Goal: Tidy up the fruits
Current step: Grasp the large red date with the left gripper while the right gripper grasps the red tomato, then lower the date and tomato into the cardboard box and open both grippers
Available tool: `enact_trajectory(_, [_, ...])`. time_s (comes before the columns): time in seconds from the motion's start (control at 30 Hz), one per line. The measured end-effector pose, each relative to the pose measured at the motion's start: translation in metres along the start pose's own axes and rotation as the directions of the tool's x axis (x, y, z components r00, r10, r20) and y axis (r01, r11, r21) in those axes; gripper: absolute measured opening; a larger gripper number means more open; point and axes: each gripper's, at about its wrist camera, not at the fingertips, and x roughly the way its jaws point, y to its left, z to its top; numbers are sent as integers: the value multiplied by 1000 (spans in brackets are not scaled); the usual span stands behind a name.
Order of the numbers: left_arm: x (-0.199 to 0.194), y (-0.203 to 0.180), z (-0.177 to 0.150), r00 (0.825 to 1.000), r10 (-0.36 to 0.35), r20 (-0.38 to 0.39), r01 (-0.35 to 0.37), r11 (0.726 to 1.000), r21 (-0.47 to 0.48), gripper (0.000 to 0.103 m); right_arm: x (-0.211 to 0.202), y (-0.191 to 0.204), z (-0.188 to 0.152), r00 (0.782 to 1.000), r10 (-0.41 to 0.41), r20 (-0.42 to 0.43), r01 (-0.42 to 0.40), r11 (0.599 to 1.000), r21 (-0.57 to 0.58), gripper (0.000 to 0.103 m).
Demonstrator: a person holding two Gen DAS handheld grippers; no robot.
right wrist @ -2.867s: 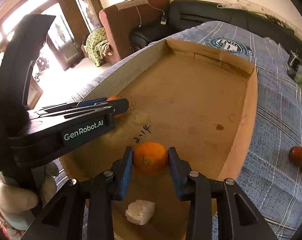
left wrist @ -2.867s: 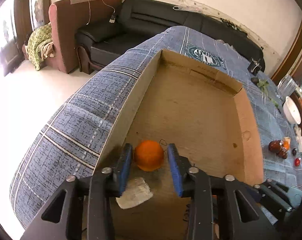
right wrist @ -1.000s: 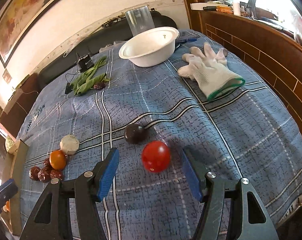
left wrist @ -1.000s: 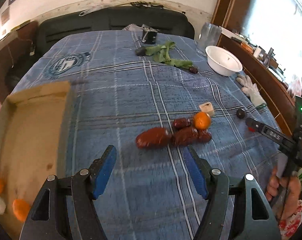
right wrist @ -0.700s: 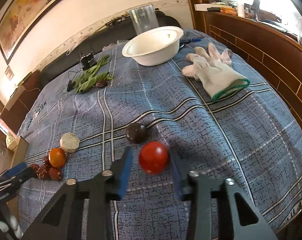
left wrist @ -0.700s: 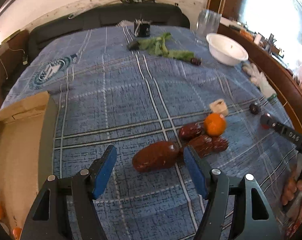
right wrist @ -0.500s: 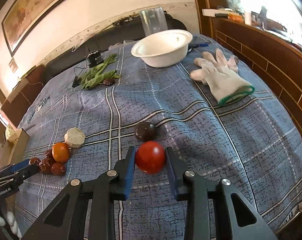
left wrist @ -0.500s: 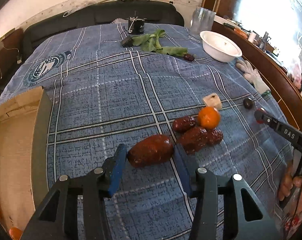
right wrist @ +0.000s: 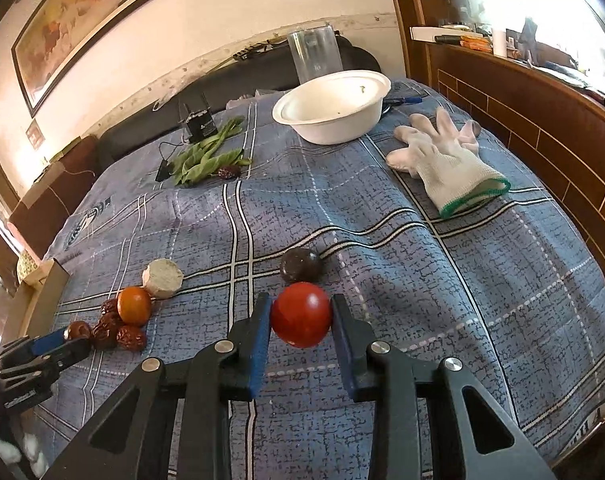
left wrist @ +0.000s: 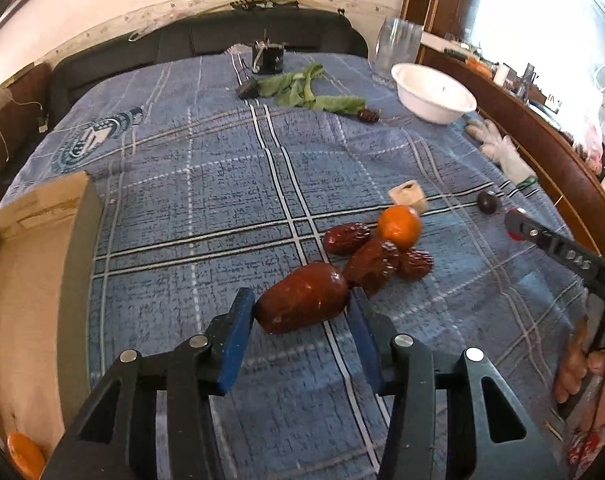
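Left wrist view: left gripper [left wrist: 300, 307] is clamping the big reddish-brown fruit [left wrist: 302, 298] between both blue pads, fruit sitting on the blue plaid cloth [left wrist: 206, 184]. Three wrinkled dates [left wrist: 376, 254] and a small orange [left wrist: 399, 227] are lying just behind it, touching each other. Cardboard box [left wrist: 82, 248] is sitting at far left, two oranges [left wrist: 24, 448] showing in its near corner. Right wrist view: right gripper [right wrist: 301, 314] is pinching the red tomato [right wrist: 301, 314], pads touching both sides. Dark round fruit [right wrist: 301, 266] is resting just beyond it. White bowl [right wrist: 334, 108] and white glove [right wrist: 446, 160] are lying further back.
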Motion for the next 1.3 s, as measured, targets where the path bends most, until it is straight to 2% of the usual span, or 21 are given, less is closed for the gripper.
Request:
enact_trajectory(0.2, [-51,27,-10,997,-18,73,25,995,-92,47,-4,8,-2,1000,-24,11,24,999,-31,32])
enact_trajectory(0.27, [-67,43,-15,996,6,89,5,993,-121,47,-5,11,-2,999,35,-20,-35,999,-5,32])
enact_trajectory(0.37, [-87,77,-23,992,71,100,-52,981,-186,47,-14,30,-3,988,148,-53,-147,989,28,32])
enact_trajectory(0.47, [-101,117,-33,983,156,94,-126,955,-268,47,-23,66,-6,969,234,-74,-235,972,-1,32])
enact_trajectory(0.53, [-107,146,-41,978,194,77,-157,928,-338,47,-28,103,-9,956,276,-95,-283,957,-65,32])
enact_trajectory(0.67, [-111,185,-56,972,231,40,-194,888,-417,47,-31,175,-24,925,347,-156,-372,910,-182,32])
enact_trajectory(0.8, [-109,209,-62,966,260,7,-230,867,-443,47,-27,243,-42,886,404,-229,-456,850,-264,33])
enact_trajectory(0.87, [-104,219,-63,962,274,-17,-253,861,-442,47,-25,272,-53,870,418,-261,-485,820,-304,33])
enact_trajectory(1.03, [-96,233,-67,958,283,-50,-275,856,-437,47,-6,326,-75,853,408,-325,-512,773,-374,33])
enact_trajectory(1.3, [-100,241,-71,964,265,-20,-243,850,-467,47,17,361,-99,869,340,-360,-480,759,-440,33])
